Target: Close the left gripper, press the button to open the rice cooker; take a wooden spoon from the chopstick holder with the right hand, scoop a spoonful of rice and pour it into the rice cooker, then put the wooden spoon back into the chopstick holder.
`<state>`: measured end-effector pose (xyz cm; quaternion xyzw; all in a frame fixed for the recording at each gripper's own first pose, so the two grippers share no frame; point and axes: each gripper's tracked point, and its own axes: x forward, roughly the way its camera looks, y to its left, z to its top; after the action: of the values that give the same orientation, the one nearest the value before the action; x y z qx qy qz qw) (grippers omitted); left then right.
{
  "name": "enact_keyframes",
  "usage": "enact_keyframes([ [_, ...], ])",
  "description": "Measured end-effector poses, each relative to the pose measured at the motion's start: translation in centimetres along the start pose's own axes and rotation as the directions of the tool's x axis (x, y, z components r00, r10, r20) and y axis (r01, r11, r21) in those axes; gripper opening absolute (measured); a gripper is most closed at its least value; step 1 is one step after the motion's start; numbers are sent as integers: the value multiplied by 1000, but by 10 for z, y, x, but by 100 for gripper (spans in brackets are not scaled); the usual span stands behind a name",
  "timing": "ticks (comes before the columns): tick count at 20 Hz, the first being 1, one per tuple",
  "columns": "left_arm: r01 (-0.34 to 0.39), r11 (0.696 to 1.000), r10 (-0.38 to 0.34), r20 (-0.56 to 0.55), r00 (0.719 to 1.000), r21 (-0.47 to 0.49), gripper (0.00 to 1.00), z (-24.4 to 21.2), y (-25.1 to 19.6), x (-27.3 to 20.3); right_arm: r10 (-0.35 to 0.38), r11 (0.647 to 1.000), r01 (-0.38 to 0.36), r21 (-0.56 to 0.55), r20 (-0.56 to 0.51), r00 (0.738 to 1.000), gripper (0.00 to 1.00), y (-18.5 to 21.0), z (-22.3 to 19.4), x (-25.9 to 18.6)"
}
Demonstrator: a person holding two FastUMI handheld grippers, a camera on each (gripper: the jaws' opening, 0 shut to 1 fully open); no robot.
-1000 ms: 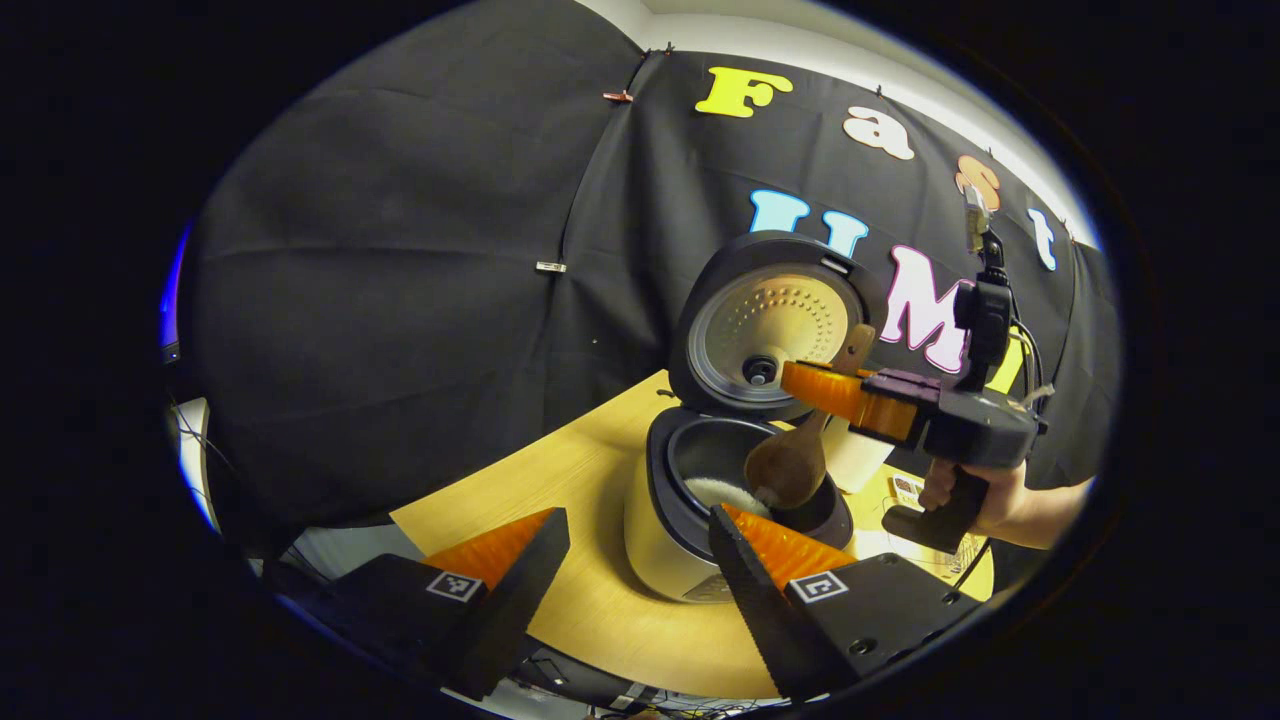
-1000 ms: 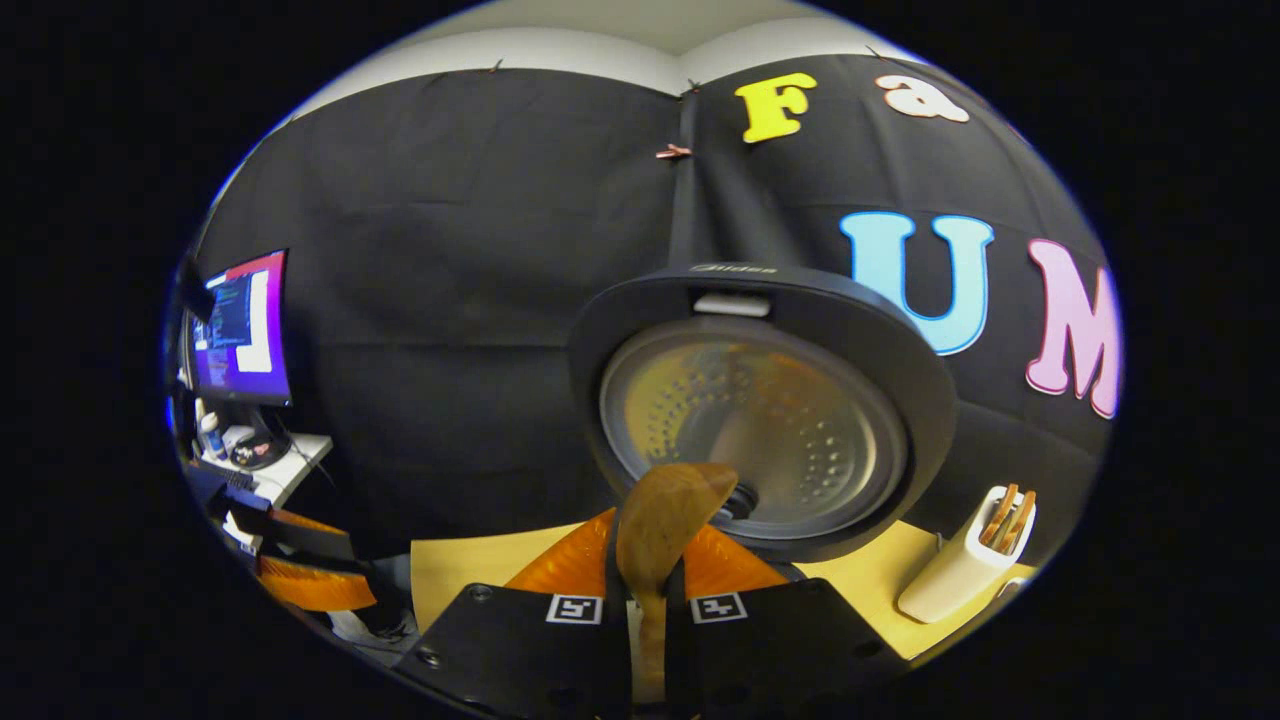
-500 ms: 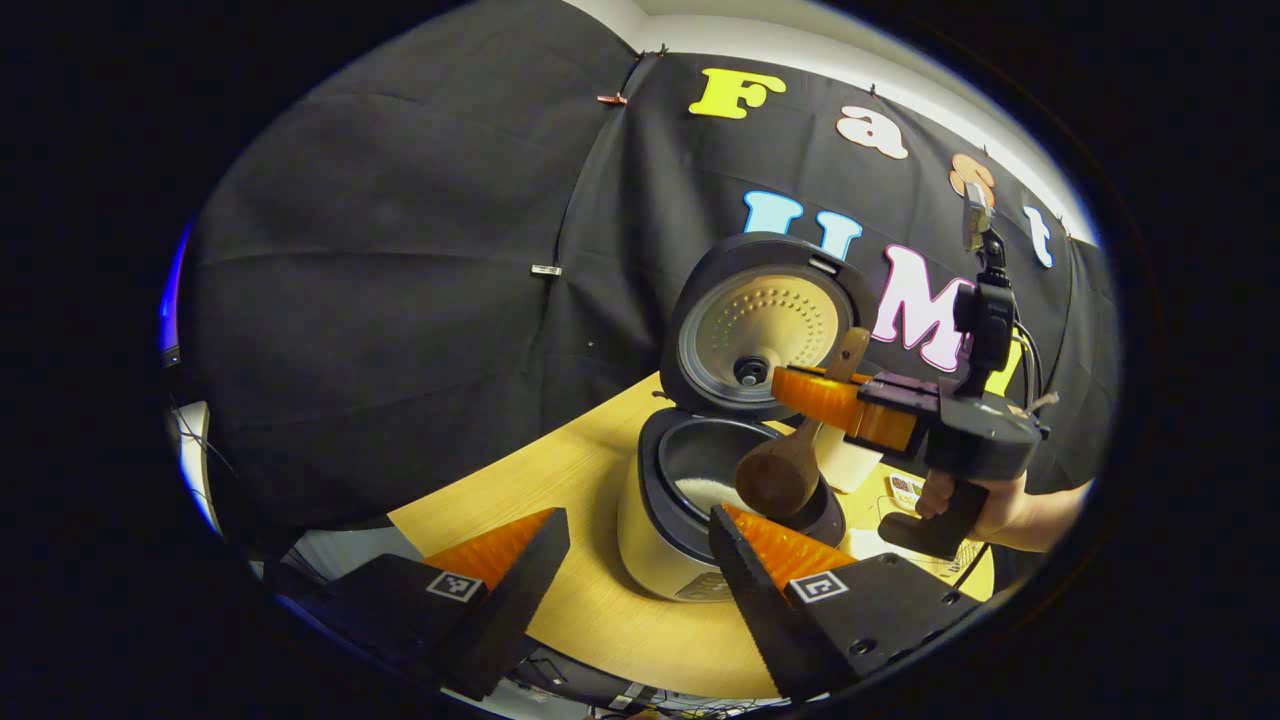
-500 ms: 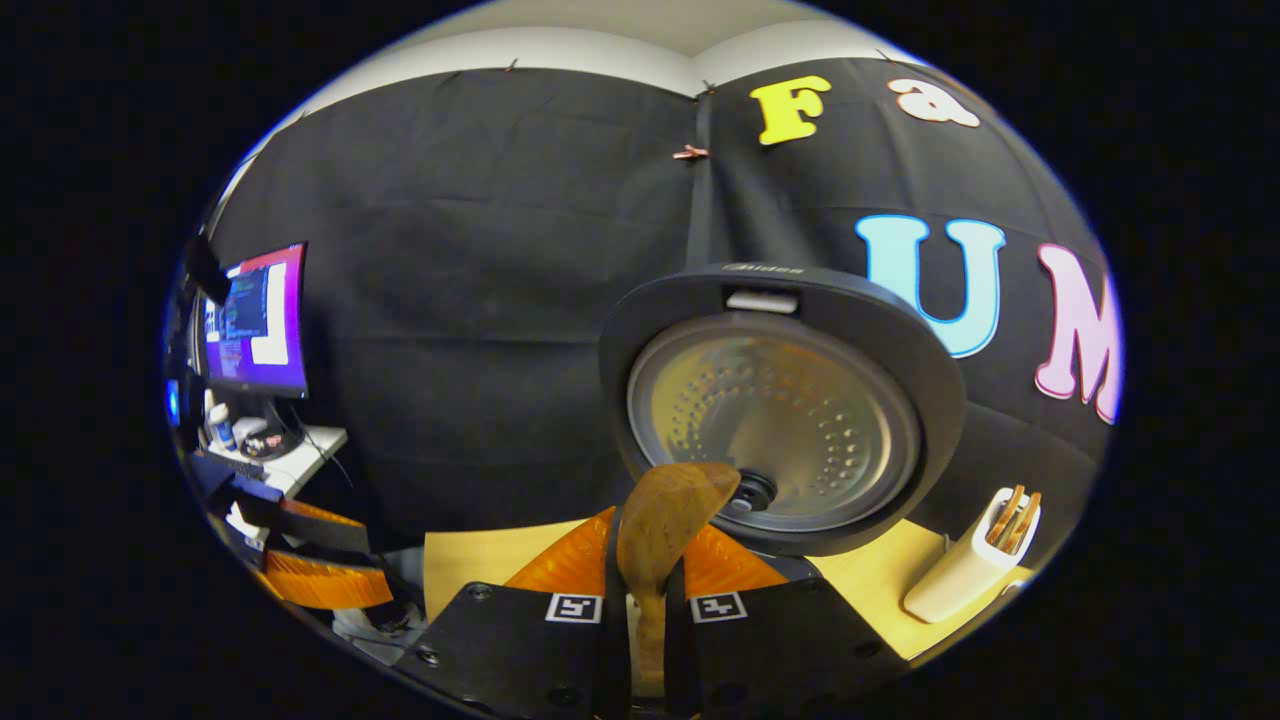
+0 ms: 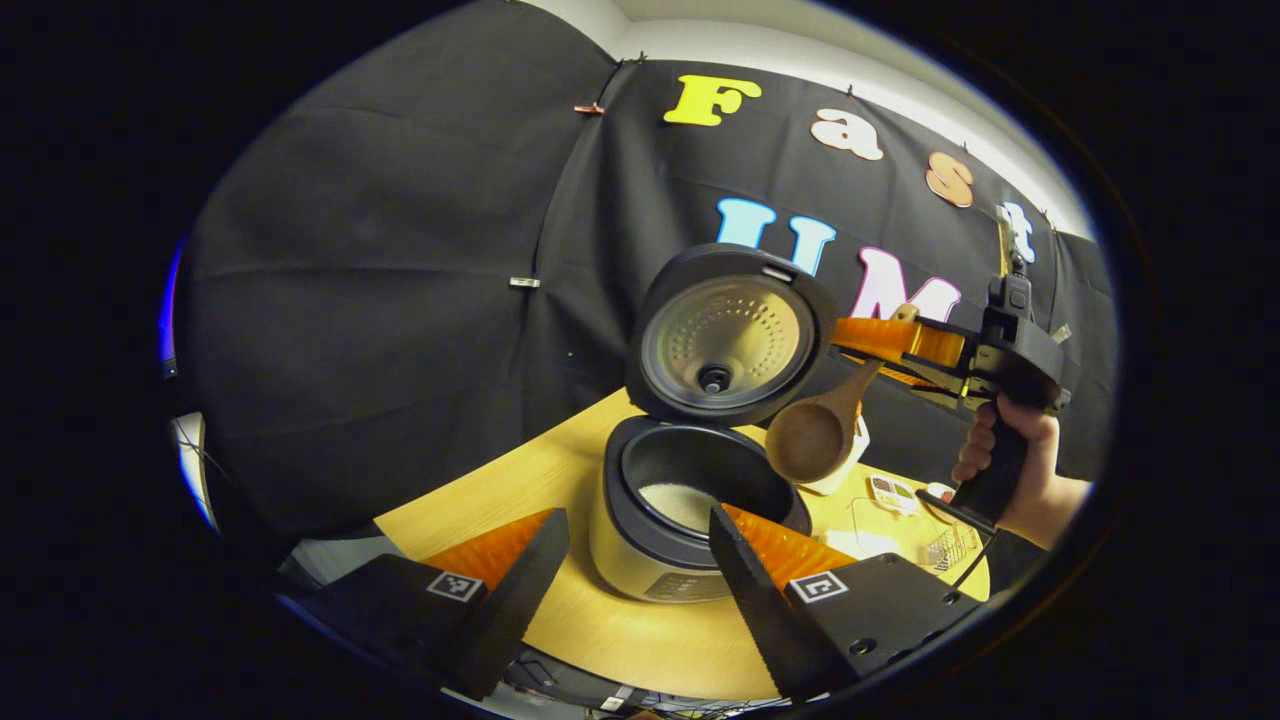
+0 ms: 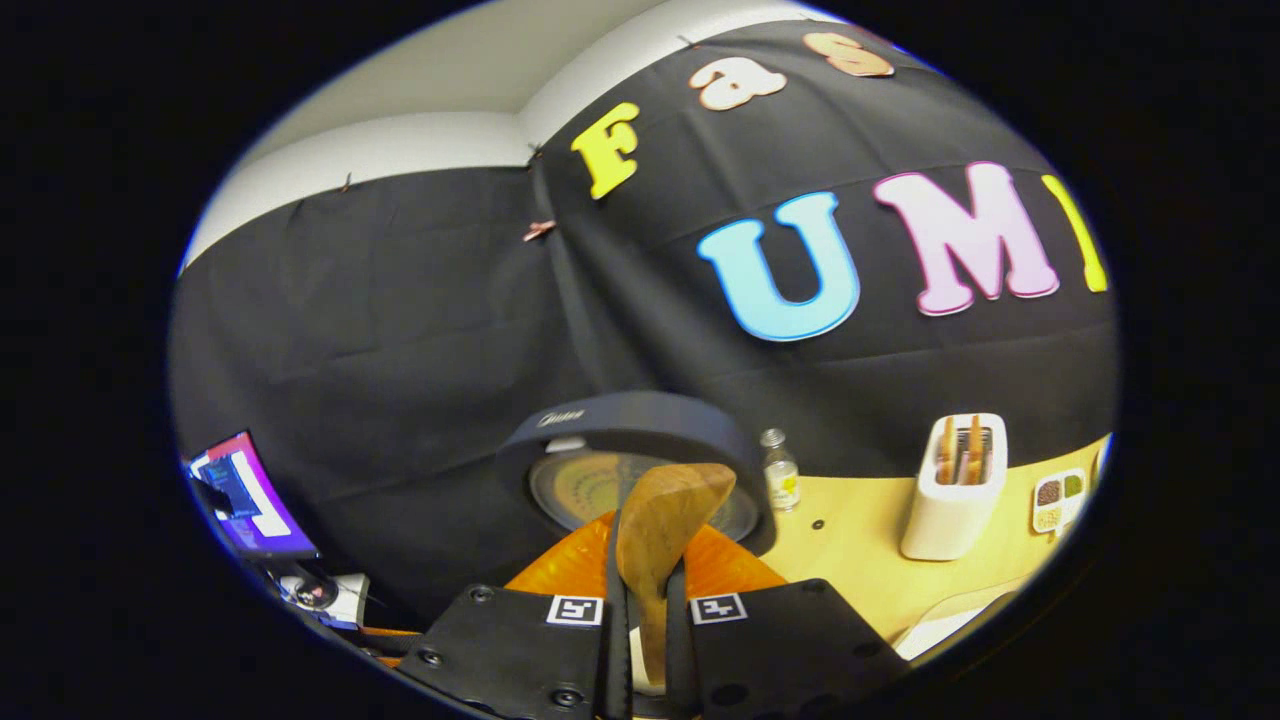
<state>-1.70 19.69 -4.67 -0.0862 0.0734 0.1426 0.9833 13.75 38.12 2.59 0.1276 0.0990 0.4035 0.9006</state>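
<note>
Right tool [image 6: 640,610] clamped on the wooden spoon [image 5: 815,432], raised right of the open rice cooker [image 5: 690,500]. Left tool [image 5: 635,560] released, empty. Best carried level toward the chopstick holder [image 6: 950,490] on the desk [image 5: 600,620], handle lowered straight in.

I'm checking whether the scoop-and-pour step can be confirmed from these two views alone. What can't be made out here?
- Inside of the wooden spoon bowl: left gripper view shows its back, right gripper view its edge, so leftover rice is unknown.
- Rice cooker pot: its near rim and the left gripper finger hide part of the rice.
- Chopstick holder: contents too small in the right gripper view.
- Right gripper: finger contact hidden behind the handle.
</note>
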Motion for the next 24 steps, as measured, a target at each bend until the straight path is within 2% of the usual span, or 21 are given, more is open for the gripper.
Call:
enact_keyframes([
  [4,41,999,-41,15,999,22,96,6,-27,3,-145,988,141,60,62,988,17,-71,33,-55],
  [8,63,997,-64,23,998,41,96,12,-52,8,-318,944,302,133,124,940,17,-153,66,-114],
  [11,69,997,-70,23,997,42,95,14,-71,11,-454,883,421,207,152,878,17,-214,80,-155],
  [16,52,997,-53,16,998,63,95,19,-93,19,-652,745,585,320,163,741,17,-318,91,-230],
  [21,-6,998,6,5,1000,69,95,22,-108,24,-767,617,670,412,125,630,17,-403,79,-284],
  [24,-35,995,35,1,999,92,95,21,-124,24,-803,563,699,441,91,589,17,-440,63,-301],
])
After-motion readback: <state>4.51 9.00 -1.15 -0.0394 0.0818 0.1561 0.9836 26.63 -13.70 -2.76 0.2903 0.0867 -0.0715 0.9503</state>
